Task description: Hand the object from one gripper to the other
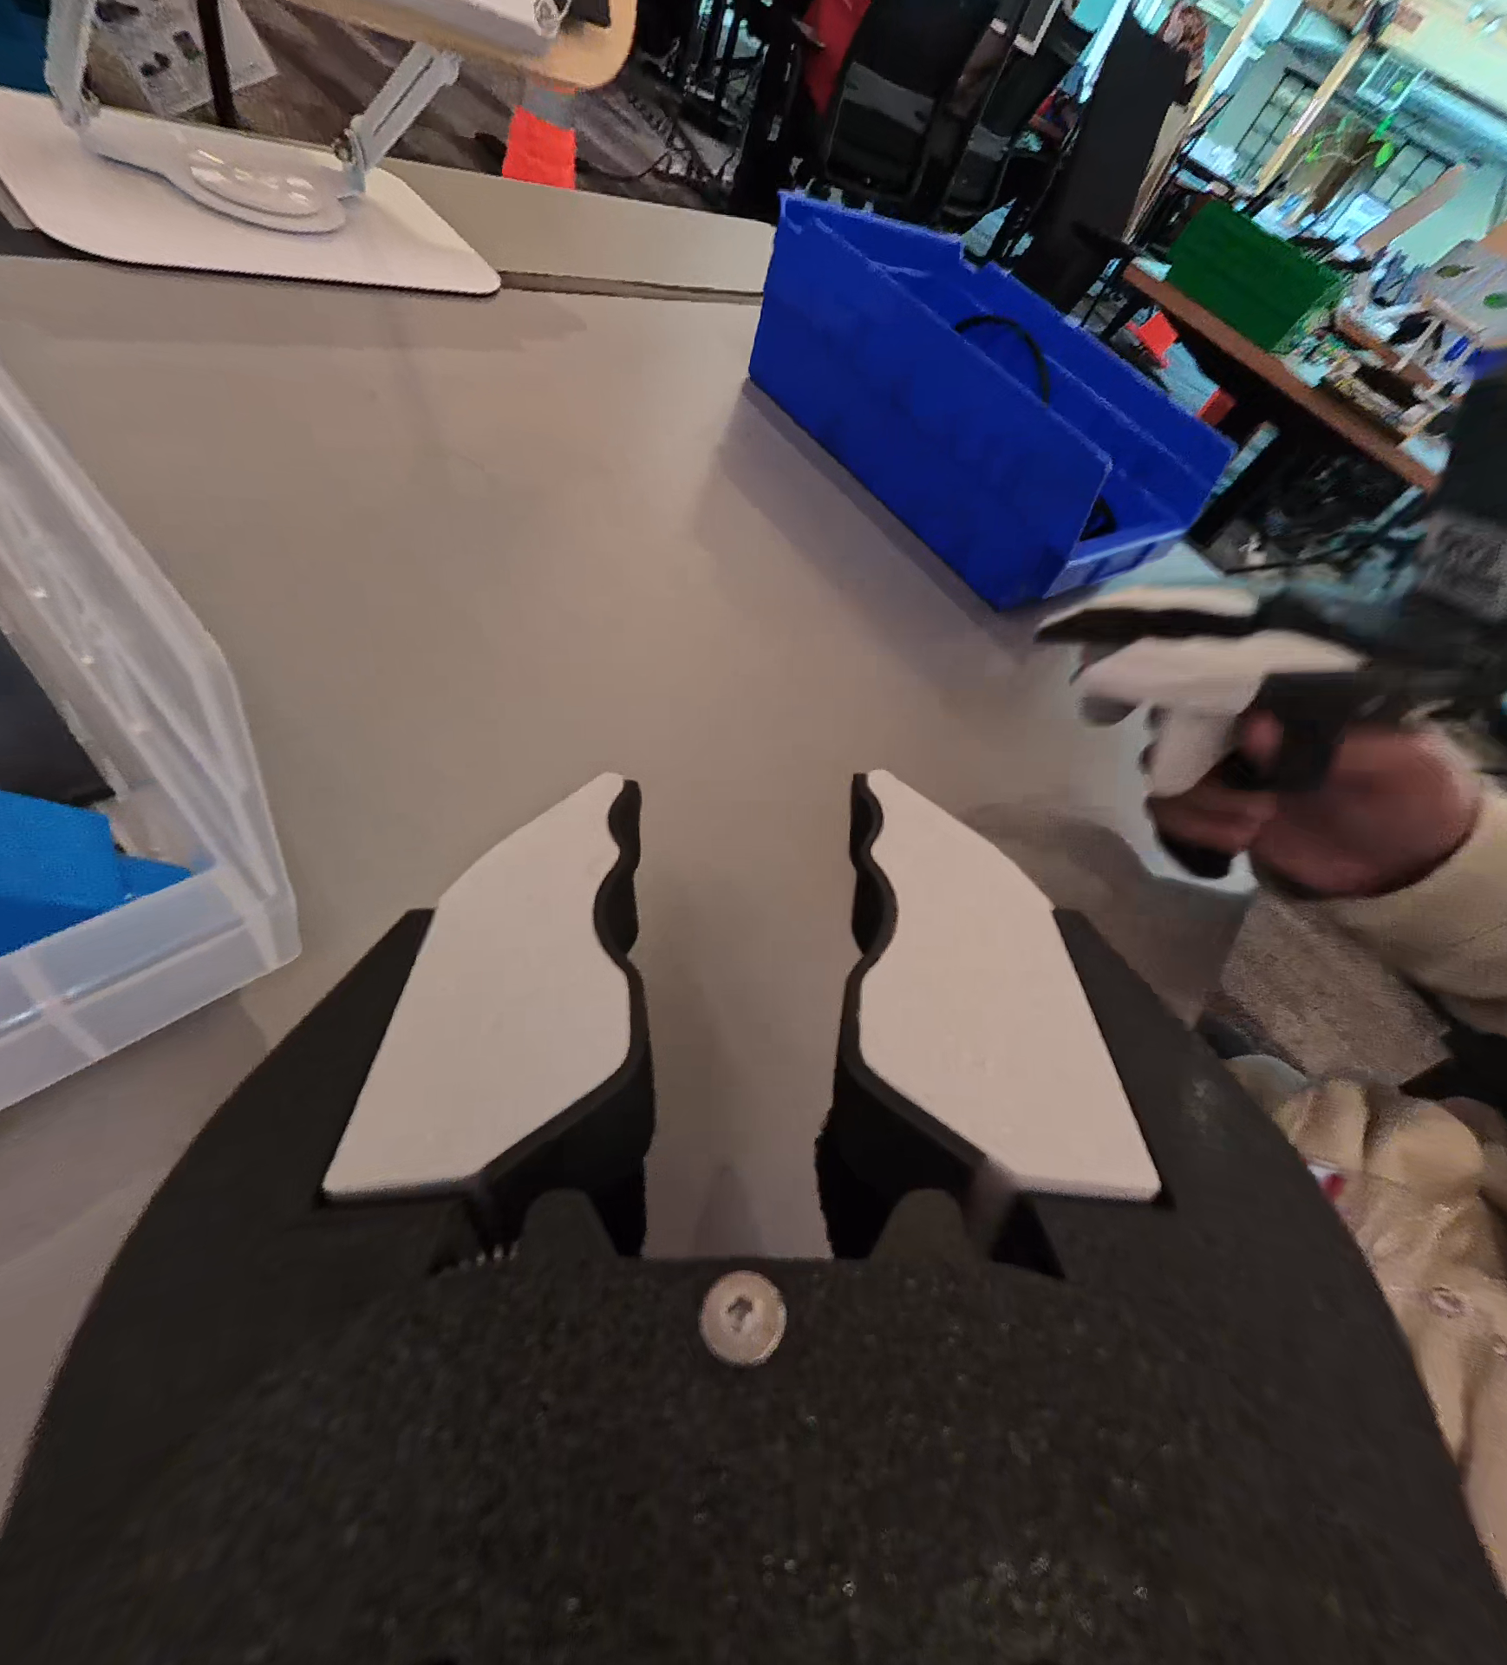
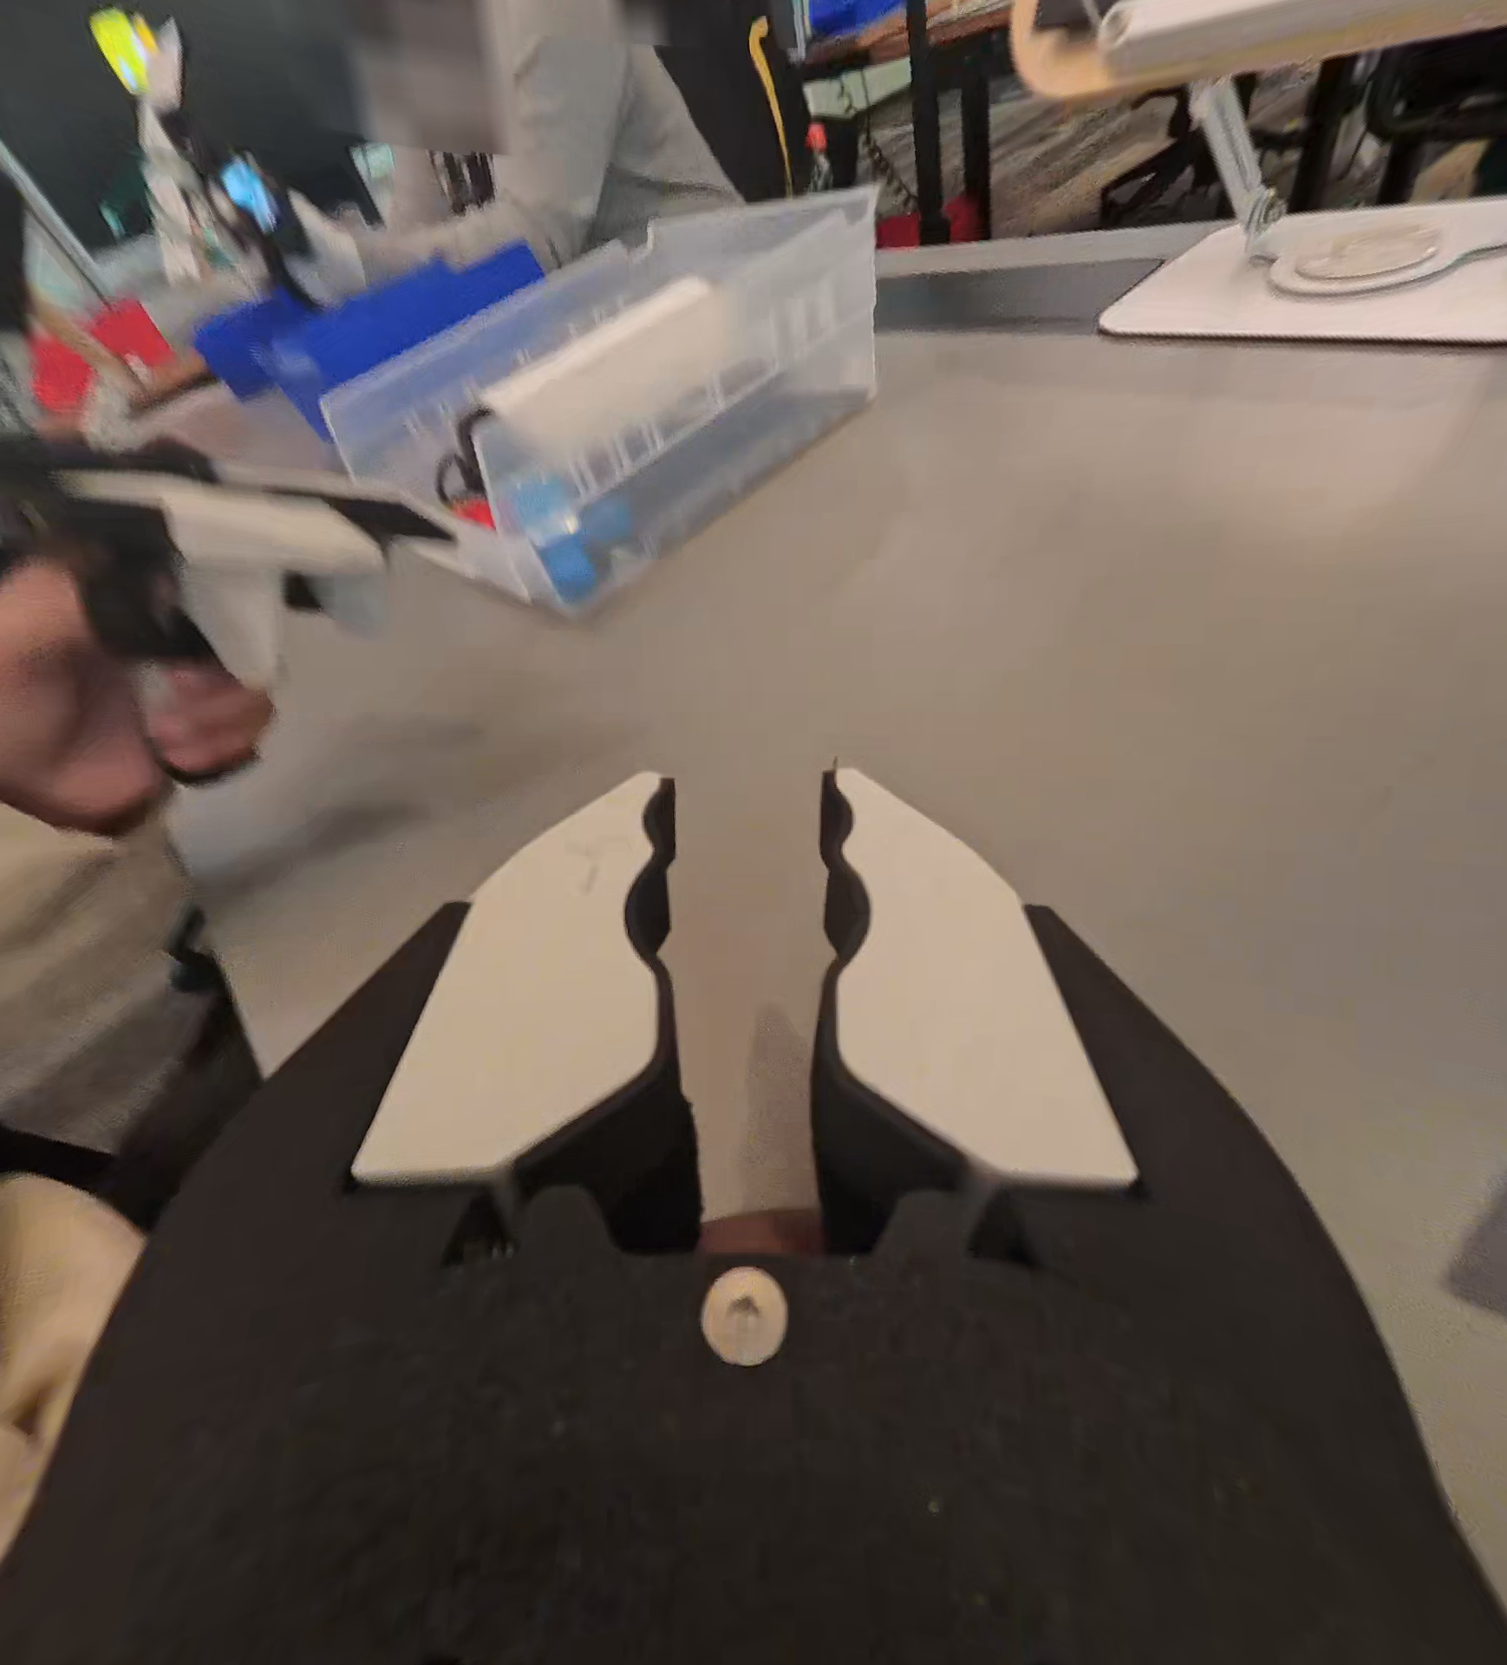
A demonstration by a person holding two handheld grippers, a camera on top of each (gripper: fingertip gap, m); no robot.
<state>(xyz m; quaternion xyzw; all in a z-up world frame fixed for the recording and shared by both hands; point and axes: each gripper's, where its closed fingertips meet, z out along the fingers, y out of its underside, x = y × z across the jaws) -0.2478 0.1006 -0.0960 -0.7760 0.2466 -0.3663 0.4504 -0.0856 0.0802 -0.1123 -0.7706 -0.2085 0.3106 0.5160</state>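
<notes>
My left gripper [image 1: 744, 793] is open and empty above the grey table [image 1: 552, 559]. My right gripper [image 2: 747, 786] is open and empty above the same table. Each gripper also shows in the other's view, hand-held and blurred: the right one at the right edge of the left wrist view [image 1: 1065, 640], the left one at the left edge of the right wrist view [image 2: 426, 532]. No object sits between either pair of fingers. I see no loose object on the table between the grippers.
A blue bin [image 1: 984, 423] stands far right on the table. A clear plastic box [image 1: 101, 685] with blue contents is at the left, also in the right wrist view [image 2: 642, 387]. A white mat with a stand [image 1: 218, 198] lies at the back. Beige cloth [image 1: 1453, 1261] lies at the near edge.
</notes>
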